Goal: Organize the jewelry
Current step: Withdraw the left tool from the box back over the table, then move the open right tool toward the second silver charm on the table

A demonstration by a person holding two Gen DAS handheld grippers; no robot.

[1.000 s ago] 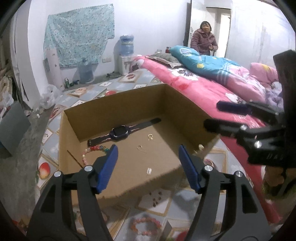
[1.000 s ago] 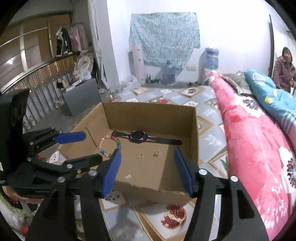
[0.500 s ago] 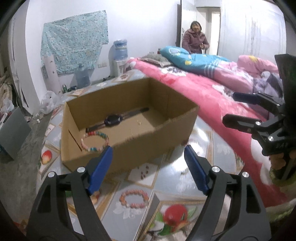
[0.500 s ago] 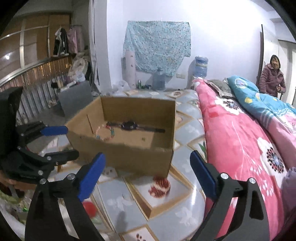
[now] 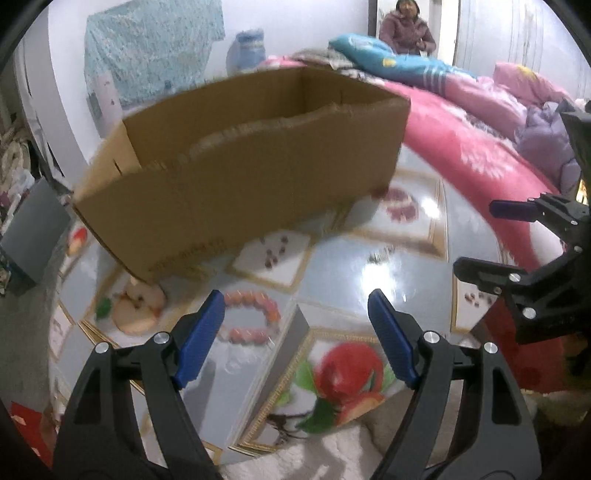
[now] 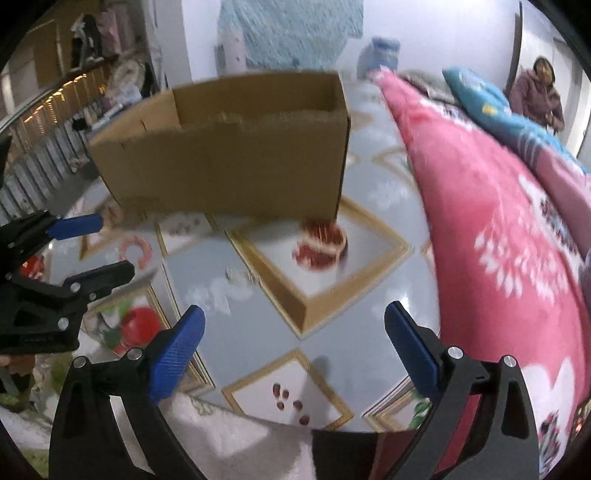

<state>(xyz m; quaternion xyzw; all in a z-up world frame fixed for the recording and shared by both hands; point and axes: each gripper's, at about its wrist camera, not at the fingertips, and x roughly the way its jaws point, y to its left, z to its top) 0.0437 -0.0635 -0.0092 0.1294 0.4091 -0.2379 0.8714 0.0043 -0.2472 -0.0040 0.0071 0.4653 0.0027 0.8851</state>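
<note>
A brown cardboard box [image 5: 243,173] stands on the patterned floor mat; its inside is hidden from this low angle. It also shows in the right wrist view [image 6: 236,155]. A pink bead bracelet [image 5: 251,315] lies on the mat just ahead of my left gripper [image 5: 295,339], which is open and empty. The bracelet shows in the right wrist view [image 6: 136,249] too. A small silvery item [image 6: 240,275] lies on the mat ahead of my right gripper [image 6: 293,350], which is open and empty. It also shows, blurred, in the left wrist view [image 5: 380,254].
A bed with a pink blanket [image 6: 498,221] runs along the right. A person [image 5: 406,26] sits at its far end. A white fluffy rug [image 5: 314,458] lies under the grippers. A dark grey board [image 5: 33,229] leans at the left.
Both grippers have pulled back from over the box and dropped low to the floor. The box contents have gone out of sight. The bracelet on the mat is now close ahead.
</note>
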